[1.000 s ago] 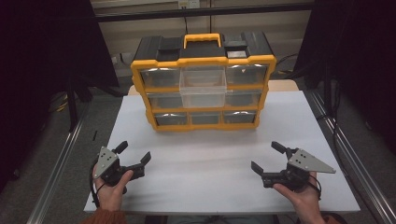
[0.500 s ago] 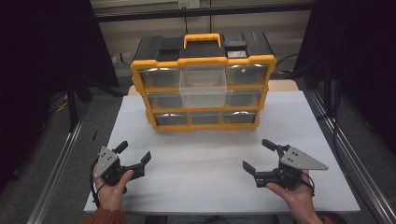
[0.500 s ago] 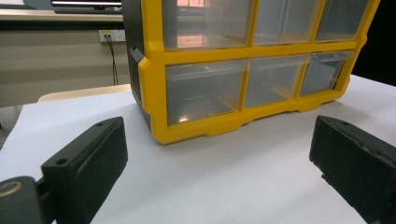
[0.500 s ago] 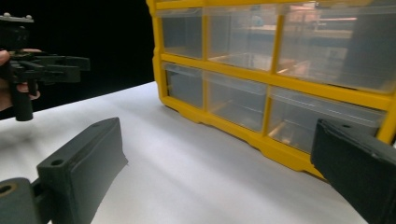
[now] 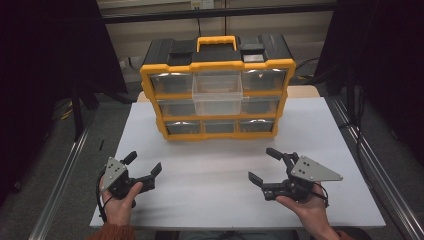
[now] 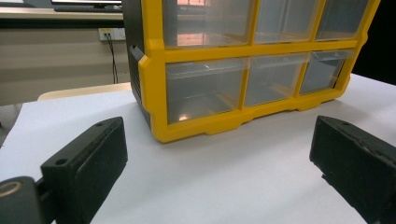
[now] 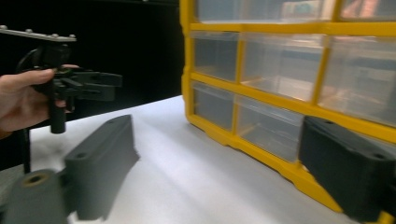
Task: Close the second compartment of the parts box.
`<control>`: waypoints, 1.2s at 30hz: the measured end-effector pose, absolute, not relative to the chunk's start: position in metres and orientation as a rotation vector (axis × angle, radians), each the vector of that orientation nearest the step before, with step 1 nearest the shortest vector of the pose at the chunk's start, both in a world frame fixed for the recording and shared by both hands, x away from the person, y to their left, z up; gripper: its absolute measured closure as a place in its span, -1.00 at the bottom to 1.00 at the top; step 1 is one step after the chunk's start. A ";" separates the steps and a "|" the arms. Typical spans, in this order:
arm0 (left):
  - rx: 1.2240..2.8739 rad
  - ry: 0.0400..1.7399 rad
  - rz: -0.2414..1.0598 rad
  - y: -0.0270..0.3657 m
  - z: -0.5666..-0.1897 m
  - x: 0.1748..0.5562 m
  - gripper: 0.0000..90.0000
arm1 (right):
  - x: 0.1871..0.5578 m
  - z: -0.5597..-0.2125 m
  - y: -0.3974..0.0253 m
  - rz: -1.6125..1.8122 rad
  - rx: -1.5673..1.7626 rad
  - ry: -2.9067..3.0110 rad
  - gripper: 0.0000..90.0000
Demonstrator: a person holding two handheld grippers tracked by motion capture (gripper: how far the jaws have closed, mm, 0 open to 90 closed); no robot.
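Facing the drawer cabinet (image 7: 289, 93), right gripper view catches the left gripper (image 7: 100, 86)

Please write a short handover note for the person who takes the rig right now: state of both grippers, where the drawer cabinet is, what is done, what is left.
Left gripper: open, holding nothing, above the near left of the white table.
Right gripper: open, holding nothing, above the near right of the table, fingers pointing left and forward toward the cabinet.
Yellow drawer cabinet: upright at the far middle of the table, apart from both grippers. Its clear top middle drawer stands pulled out; the other drawers look shut.
Done: nothing gripped yet.
Left: probably reach the cabinet and work its drawers, starting with the open one.
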State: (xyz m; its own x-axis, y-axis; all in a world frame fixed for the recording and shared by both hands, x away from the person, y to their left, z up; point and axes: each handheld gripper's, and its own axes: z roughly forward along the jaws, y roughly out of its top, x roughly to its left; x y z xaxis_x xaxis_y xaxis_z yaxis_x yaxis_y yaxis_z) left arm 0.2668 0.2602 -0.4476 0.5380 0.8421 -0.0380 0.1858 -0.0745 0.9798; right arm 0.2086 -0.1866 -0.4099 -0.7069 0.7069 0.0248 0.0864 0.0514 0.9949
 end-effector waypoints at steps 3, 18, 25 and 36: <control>1.583 0.904 0.686 0.259 -0.447 0.266 -0.91 | 0.210 -0.408 -0.183 1.706 0.777 1.866 -0.72; 1.583 0.891 0.677 0.260 -0.447 0.266 -0.91 | 0.219 -0.387 -0.154 1.805 0.663 1.890 -0.29; 1.583 0.884 0.671 0.260 -0.447 0.265 -0.91 | 0.226 -0.386 -0.143 1.823 0.685 1.918 0.14; 1.579 0.891 0.667 0.259 -0.447 0.266 -0.91 | 0.241 -0.377 -0.131 1.854 0.613 1.955 0.66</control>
State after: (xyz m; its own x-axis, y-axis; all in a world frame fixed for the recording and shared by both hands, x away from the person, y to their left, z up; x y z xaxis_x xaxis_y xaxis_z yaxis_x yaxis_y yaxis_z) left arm 0.2656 0.2590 -0.4472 0.5507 0.8332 -0.0493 0.1872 -0.0657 0.9801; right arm 0.2414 -0.1312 -0.3765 -0.8343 0.5508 0.0257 0.0550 0.0368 0.9978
